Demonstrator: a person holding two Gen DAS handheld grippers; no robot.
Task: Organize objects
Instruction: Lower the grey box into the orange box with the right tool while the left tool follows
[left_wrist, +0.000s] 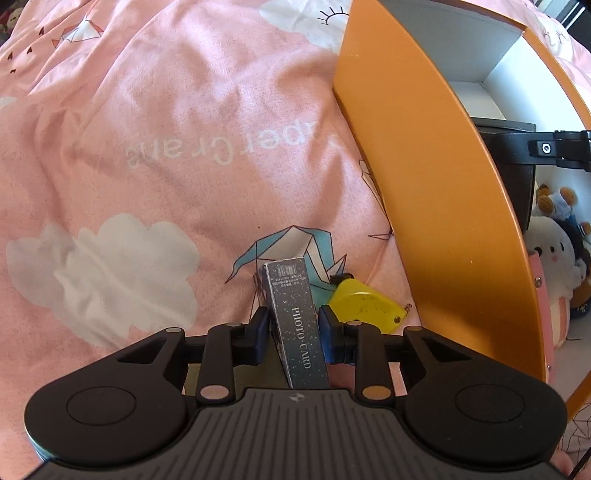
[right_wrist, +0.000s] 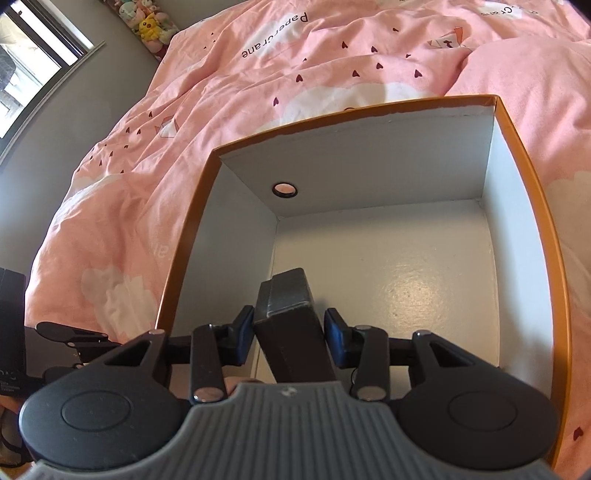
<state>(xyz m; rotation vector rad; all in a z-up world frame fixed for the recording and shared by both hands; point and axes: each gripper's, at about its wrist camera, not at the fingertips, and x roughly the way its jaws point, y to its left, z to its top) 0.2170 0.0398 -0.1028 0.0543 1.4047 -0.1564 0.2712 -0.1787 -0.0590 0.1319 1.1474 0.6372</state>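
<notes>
My left gripper (left_wrist: 292, 325) is shut on a slim grey "PHOTO CARD" box (left_wrist: 295, 325), held just above the pink duvet beside the orange box's outer wall (left_wrist: 417, 155). A yellow plastic item (left_wrist: 364, 302) lies on the duvet just right of the card box. My right gripper (right_wrist: 290, 328) holds a dark grey rectangular box (right_wrist: 291, 325) between its blue pads (right_wrist: 334, 339), over the white inside of the orange box (right_wrist: 406, 280). The pads sit close to the dark box's sides; I cannot tell how firmly they touch it.
The orange box (right_wrist: 177, 280) has white inner walls and a round hole (right_wrist: 285, 189) in its far wall. Pink duvet (left_wrist: 147, 147) surrounds it. Plush toys (left_wrist: 557, 251) sit at the right past the box. A window (right_wrist: 33, 66) and a grey wall are at far left.
</notes>
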